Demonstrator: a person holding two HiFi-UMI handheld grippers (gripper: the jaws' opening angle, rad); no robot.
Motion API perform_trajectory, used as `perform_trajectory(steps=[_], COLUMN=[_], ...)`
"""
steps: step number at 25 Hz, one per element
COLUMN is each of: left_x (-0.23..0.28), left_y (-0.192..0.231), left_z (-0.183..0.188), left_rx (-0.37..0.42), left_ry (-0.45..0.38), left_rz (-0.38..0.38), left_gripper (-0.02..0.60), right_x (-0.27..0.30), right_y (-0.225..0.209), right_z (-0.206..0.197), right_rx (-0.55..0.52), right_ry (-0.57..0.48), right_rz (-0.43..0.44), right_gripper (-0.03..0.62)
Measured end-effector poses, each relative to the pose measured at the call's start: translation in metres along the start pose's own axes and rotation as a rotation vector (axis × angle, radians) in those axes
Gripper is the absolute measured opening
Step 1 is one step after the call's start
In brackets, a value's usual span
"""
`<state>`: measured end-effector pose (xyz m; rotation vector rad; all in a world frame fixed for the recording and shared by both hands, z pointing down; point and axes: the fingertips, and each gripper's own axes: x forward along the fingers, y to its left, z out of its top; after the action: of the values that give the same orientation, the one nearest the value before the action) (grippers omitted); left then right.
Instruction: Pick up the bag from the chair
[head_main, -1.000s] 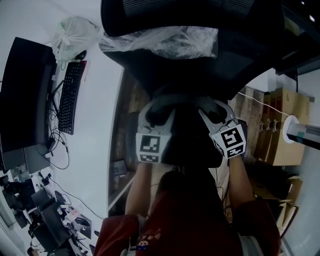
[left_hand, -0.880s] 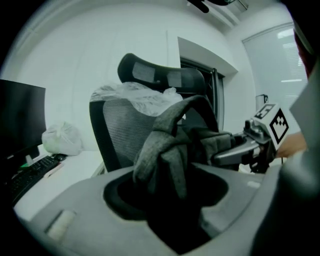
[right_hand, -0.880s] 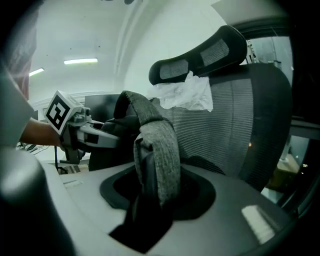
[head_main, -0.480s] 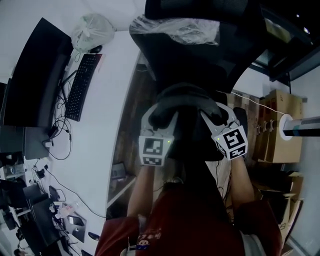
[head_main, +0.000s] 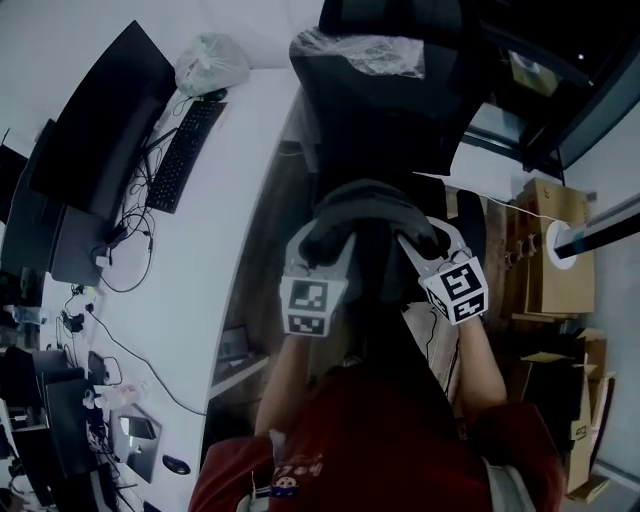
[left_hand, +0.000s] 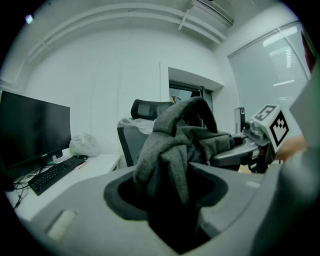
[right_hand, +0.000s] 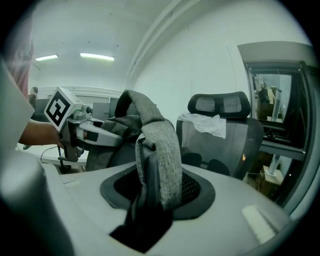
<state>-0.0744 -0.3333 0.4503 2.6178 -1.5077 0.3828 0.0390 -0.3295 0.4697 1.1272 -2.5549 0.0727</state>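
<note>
Two closed claws, left gripper (head_main: 328, 240) and right gripper (head_main: 418, 238), pinch the grey bag (head_main: 365, 200); best raised evenly, clear of the chair (head_main: 400, 110).

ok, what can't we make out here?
- Chair seat: head view, mostly behind the bag and the person's arms, and dark.
- Bag's lower part: gripper views, cut off by the left gripper and right gripper bodies.
- Plastic sheet on the chair back: too blurred to identify.
</note>
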Motion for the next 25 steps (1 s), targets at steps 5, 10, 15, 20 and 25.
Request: perform_trajectory(steps=[5,10,15,20,25], left_x=[-0.064,-0.117,-0.156,-0.18,-0.192], left_y=[-0.026,-0.043,-0.056,-0.063,-0.068], left_z=[-0.007,-0.012,-0.019,-0.024,-0.027], left_rx=[0.001,0.01,0.012,0.009,0.016], left_ry=[-0.006,-0.009,-0.015,-0.021,-0.02], left_rz=[0.018,0.033,0.044,0.043,0.04], left_gripper=[0.224,0.224,0.223,0.222,0.222], right_x=[-0.043,-0.075,-0.098,-0.112,-0.12], right_y=[0.05,0.094,0.127,0.149,0.16], right_z=[-0.002,-0.001,-0.003,-0.005,-0.007], right_rx=[-0.015,-0.02,-0.031,-0.04,-0.034], right_ry=[-0.012,-0.026,-0.033,-0.034,-0.033], right_rz=[0.015,0.032,0.045,0.047,0.042], right_gripper=[0.16,0.16,0.16,0.16,0.16])
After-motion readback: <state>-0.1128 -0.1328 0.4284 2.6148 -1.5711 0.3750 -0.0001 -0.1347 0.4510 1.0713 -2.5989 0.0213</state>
